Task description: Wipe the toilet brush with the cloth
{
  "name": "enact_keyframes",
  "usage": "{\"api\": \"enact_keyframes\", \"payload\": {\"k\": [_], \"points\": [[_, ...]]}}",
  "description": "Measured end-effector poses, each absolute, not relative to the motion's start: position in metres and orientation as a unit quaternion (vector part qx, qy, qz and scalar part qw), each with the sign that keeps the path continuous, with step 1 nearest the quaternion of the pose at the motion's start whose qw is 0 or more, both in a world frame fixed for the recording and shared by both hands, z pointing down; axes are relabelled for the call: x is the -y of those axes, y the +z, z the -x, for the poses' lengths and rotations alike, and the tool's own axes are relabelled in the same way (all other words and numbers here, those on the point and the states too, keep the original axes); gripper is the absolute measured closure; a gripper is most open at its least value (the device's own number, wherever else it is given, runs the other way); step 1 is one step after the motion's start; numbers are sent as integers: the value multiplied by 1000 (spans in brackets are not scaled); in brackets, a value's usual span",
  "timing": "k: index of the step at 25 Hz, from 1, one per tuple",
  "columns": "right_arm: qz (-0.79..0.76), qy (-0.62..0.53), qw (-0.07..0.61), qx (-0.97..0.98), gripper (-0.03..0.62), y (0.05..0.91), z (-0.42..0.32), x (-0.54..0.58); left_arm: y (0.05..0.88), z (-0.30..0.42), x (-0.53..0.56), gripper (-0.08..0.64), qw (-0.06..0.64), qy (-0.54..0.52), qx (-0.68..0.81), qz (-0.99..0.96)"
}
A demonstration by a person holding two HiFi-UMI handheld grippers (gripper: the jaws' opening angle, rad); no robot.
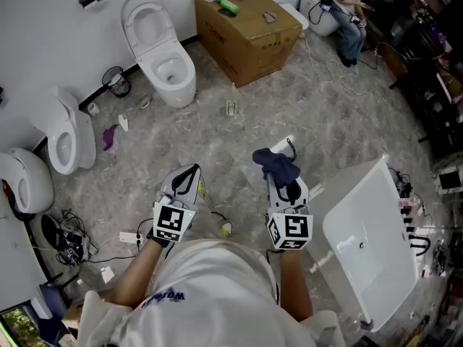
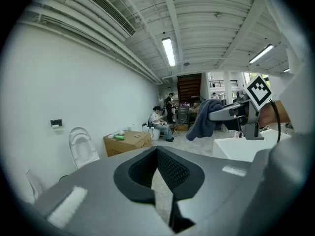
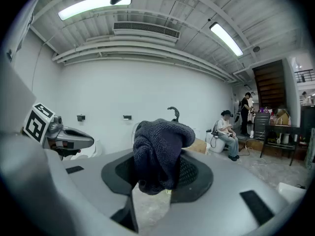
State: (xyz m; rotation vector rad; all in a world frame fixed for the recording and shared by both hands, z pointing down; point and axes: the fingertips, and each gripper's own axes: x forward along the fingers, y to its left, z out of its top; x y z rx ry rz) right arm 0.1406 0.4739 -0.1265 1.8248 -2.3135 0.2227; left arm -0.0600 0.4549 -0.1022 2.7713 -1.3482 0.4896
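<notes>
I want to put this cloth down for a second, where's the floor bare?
Bare floor lies between the cardboard box and the white basin, just past the cloth. Crowded: litter beside the toilets, cables at lower left.

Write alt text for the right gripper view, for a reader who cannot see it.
The right gripper has its jaws clamped on a bunched dark blue cloth, which fills the middle of the view. The left gripper shows at the left edge, and beyond are a white wall and a seated person at the right.
</notes>
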Motion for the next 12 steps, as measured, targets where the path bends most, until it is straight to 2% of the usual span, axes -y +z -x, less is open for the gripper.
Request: {"api": "enact_keyframes", "payload": {"k": [8, 12], "points": [[-615, 74, 93, 779, 439, -118, -153, -480, -120, 38, -463, 558, -2, 151, 421, -894], [-620, 109, 107, 770, 439, -93, -171, -496, -120, 29, -461, 558, 3, 157, 411, -898]]}}
